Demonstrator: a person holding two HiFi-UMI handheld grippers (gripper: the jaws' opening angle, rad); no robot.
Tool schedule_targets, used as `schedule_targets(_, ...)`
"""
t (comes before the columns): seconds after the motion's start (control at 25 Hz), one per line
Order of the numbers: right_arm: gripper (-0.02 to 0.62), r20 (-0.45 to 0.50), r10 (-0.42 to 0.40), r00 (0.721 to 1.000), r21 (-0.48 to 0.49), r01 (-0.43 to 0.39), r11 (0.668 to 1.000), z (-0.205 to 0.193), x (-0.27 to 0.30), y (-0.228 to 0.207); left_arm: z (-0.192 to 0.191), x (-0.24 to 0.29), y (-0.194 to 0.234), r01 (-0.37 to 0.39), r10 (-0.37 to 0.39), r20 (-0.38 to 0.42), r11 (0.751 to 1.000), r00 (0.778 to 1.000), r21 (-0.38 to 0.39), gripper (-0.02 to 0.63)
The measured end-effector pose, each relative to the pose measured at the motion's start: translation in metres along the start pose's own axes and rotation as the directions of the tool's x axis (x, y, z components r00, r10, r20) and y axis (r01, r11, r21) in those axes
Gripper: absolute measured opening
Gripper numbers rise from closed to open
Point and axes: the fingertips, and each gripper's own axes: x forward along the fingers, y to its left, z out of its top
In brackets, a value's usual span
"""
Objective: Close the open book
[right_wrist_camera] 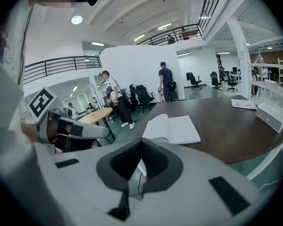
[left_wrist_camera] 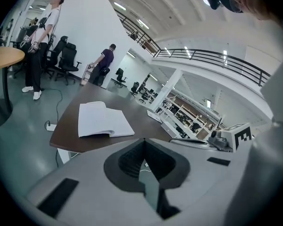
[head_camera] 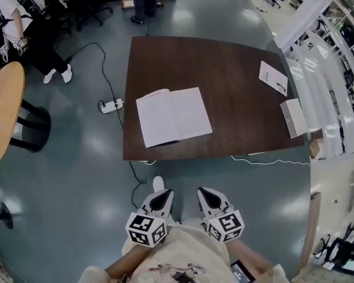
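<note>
The open book (head_camera: 173,115) lies flat with white pages up near the front edge of a dark brown table (head_camera: 236,99). Both grippers hang short of that table, over the floor close to my body. My left gripper (head_camera: 164,191) is shut with nothing between its jaws, and my right gripper (head_camera: 201,191) beside it is shut and empty too. In the left gripper view the book (left_wrist_camera: 102,119) lies ahead and left of the closed tips (left_wrist_camera: 144,141). In the right gripper view the book (right_wrist_camera: 173,128) lies ahead, slightly right of the closed tips (right_wrist_camera: 141,140).
On the table's right side lie a thin booklet (head_camera: 273,77) and a white box (head_camera: 294,117). A power strip (head_camera: 111,105) with a black cable lies on the floor left of the table. A round wooden table (head_camera: 3,108) stands far left; people and office chairs beyond.
</note>
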Motion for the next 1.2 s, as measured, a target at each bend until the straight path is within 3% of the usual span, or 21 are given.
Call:
schedule_targets(0.28,0.003,-0.017,0.003,1.000,-0.041,-0.004,0.999,0.043,0.053,-0.022,0.046,0.039,0.041,0.014,-0.015,-0.011,0.999,1.000,-0.034,0.006)
schedule_targets(0.4,0.003,-0.023,0.024,0.999,-0.058,-0.026,0.998,0.050,0.068,-0.033,0.046,0.058,0.066,-0.011,0.017,0.034,0.982,0.999,-0.186,0.006)
schedule_targets(0.64,0.003,-0.081,0.094,0.992,-0.141,-0.105,0.984,0.051,0.094,-0.051,0.033,0.086,0.097,-0.050,0.084,0.057,0.896,0.995,-0.441,0.006)
schedule_targets(0.8,0.003,-0.126,0.124,0.984,-0.186,-0.146,0.972,0.046,0.108,-0.056,0.018,0.097,0.111,-0.026,0.105,0.097,0.800,0.990,-0.599,0.006)
schedule_targets(0.92,0.003,-0.145,0.144,0.979,-0.188,-0.171,0.967,0.043,0.114,-0.064,0.007,0.119,0.122,0.098,0.078,0.202,0.674,0.976,-0.732,0.006)
schedule_targets(1.0,0.003,-0.157,0.162,0.974,-0.189,-0.191,0.963,0.041,0.116,-0.066,-0.001,0.131,0.132,0.151,0.103,0.260,0.593,0.960,-0.791,0.013)
schedule_targets(1.12,0.003,-0.178,0.189,0.966,-0.198,-0.224,0.954,0.038,0.115,-0.069,-0.013,0.147,0.147,0.165,0.169,0.290,0.520,0.942,-0.838,0.088)
schedule_targets(1.2,0.003,-0.190,0.200,0.961,-0.204,-0.237,0.950,0.036,0.115,-0.075,-0.021,0.157,0.158,0.170,0.210,0.301,0.479,0.930,-0.861,0.104)
